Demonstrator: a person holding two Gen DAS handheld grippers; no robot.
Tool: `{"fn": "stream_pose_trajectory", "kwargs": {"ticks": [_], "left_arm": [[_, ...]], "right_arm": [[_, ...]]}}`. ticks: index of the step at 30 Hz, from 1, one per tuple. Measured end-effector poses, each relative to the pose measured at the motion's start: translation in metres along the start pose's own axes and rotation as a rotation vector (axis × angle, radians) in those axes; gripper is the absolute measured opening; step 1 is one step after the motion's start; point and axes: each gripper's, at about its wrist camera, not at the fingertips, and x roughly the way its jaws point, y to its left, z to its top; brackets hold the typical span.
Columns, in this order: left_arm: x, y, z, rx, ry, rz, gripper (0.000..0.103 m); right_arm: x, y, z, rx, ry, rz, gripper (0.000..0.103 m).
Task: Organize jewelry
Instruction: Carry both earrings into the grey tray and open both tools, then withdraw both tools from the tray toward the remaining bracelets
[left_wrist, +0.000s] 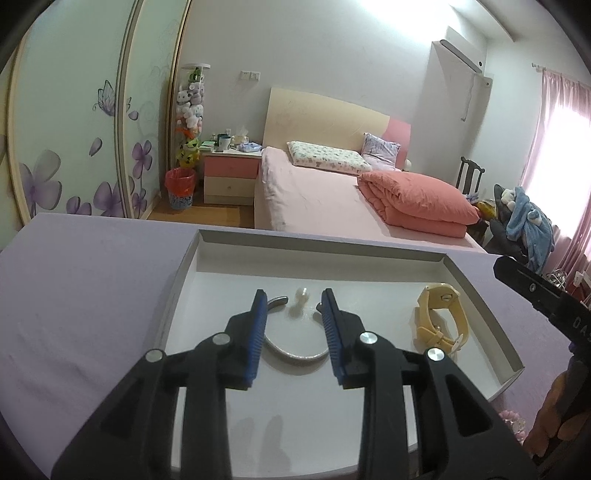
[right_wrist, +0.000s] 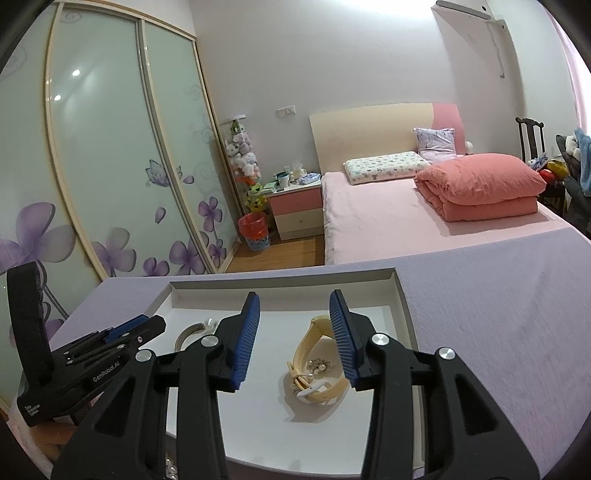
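A pale yellow rubber-strapped wristwatch (right_wrist: 317, 363) lies on its side in the shallow white cardboard tray (left_wrist: 321, 245), with a small silver chain piece (right_wrist: 320, 366) resting on its strap. In the right wrist view it sits at the centre, between the blue-padded fingers (right_wrist: 245, 334) of the right gripper (right_wrist: 294, 334), which stand apart with neither pad pressing on the watch; nothing is gripped.

In the left wrist view the watch (left_wrist: 441, 317) is at about 3 o'clock from the left gripper (left_wrist: 295, 325). That gripper's blue-padded fingers (left_wrist: 258, 332) are partly open and hold nothing. Beyond and between them lies a curved silver metal bangle (left_wrist: 295, 352), open toward 12 o'clock, and within its gap, at 12 o'clock from the gripper, a small translucent whitish piece (left_wrist: 300, 301) whose kind I cannot tell.

The tray rests on a counter covered in lilac cloth (right_wrist: 491, 314). Past the counter, toward 12 o'clock, stand a pink-sheeted bed (left_wrist: 314, 195) with a folded salmon quilt (left_wrist: 417, 203), and a pink-and-cream bedside cabinet (left_wrist: 231, 177).
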Motion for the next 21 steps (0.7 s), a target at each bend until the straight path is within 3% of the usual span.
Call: {"fn": "stream_pose_trajectory", "kwargs": {"ticks": [21], "left_arm": [[-0.015, 0.009, -0.003, -0.03, -0.021, 0.011, 0.031]], "right_arm": [[-0.001, -0.007, -0.002, 0.001, -0.001, -0.014, 0.041]]}}
